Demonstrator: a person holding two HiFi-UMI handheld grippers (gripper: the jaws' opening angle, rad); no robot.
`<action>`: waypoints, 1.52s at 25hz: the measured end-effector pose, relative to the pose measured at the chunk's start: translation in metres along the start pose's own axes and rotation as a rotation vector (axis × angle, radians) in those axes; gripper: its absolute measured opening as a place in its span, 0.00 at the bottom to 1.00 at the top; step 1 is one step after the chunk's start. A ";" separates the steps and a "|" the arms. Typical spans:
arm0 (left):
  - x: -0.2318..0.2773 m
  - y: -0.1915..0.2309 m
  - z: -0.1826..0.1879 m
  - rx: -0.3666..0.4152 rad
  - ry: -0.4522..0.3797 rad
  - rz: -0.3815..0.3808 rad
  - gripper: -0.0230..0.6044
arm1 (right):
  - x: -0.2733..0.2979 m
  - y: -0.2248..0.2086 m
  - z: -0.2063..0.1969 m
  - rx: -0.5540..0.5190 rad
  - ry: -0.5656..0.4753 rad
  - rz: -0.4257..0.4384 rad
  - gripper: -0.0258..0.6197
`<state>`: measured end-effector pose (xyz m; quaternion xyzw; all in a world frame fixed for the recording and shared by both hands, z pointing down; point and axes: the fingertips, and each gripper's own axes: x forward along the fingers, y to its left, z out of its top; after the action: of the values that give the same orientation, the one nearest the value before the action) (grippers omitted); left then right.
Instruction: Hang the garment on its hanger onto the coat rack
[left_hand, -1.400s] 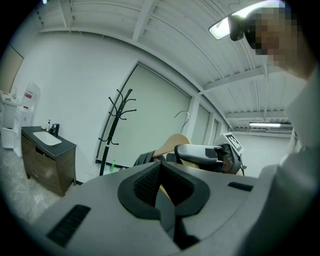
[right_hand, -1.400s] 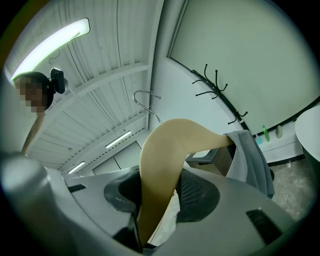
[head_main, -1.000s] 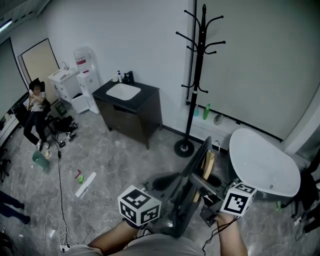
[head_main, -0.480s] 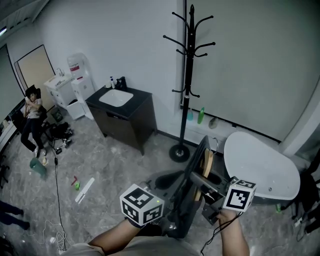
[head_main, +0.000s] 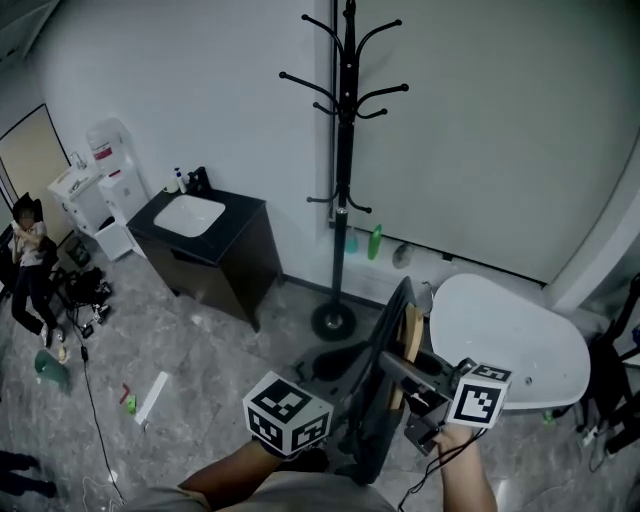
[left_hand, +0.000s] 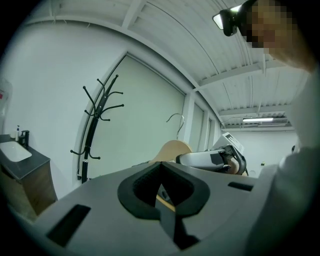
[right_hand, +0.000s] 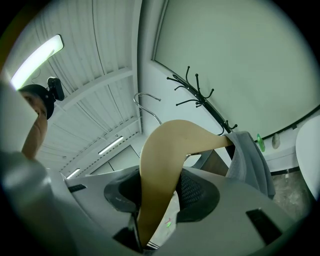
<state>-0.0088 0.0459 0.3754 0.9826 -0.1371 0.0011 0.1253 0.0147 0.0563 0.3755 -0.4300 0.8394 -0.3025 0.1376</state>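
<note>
A black coat rack (head_main: 345, 150) stands against the white wall, ahead of me and slightly left. Low in the head view, a dark grey garment (head_main: 380, 410) hangs on a wooden hanger (head_main: 410, 335) between my two grippers. My right gripper (right_hand: 160, 175) is shut on the hanger's wooden arm (right_hand: 165, 150). The metal hook (right_hand: 147, 102) rises above it, and the garment (right_hand: 247, 160) drapes off the far end. My left gripper (left_hand: 161, 165) has its jaws together with nothing visible between them. It points at the hanger (left_hand: 172, 149) and the rack (left_hand: 95, 125).
A black sink cabinet (head_main: 205, 250) stands left of the rack. A white oval table (head_main: 510, 335) is on the right. Bottles (head_main: 374, 242) sit at the wall base. At far left are a white dispenser (head_main: 110, 170) and a seated person (head_main: 25, 260). Small items lie on the floor (head_main: 150, 395).
The view has shifted: the rack now sits further left and reaches higher in the frame, while the cabinet and seated person have slid left. Both grippers and the hanger keep their positions.
</note>
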 end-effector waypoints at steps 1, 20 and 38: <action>0.012 0.012 0.005 0.000 0.002 -0.014 0.04 | 0.007 -0.012 0.010 0.000 -0.003 -0.009 0.30; 0.187 0.183 0.052 0.011 0.004 0.016 0.04 | 0.101 -0.196 0.188 -0.055 0.040 0.051 0.30; 0.332 0.288 0.107 0.012 -0.064 0.270 0.04 | 0.188 -0.321 0.306 -0.059 0.327 0.319 0.30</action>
<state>0.2296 -0.3381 0.3546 0.9554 -0.2721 -0.0125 0.1138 0.2584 -0.3578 0.3434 -0.2412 0.9163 -0.3181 0.0331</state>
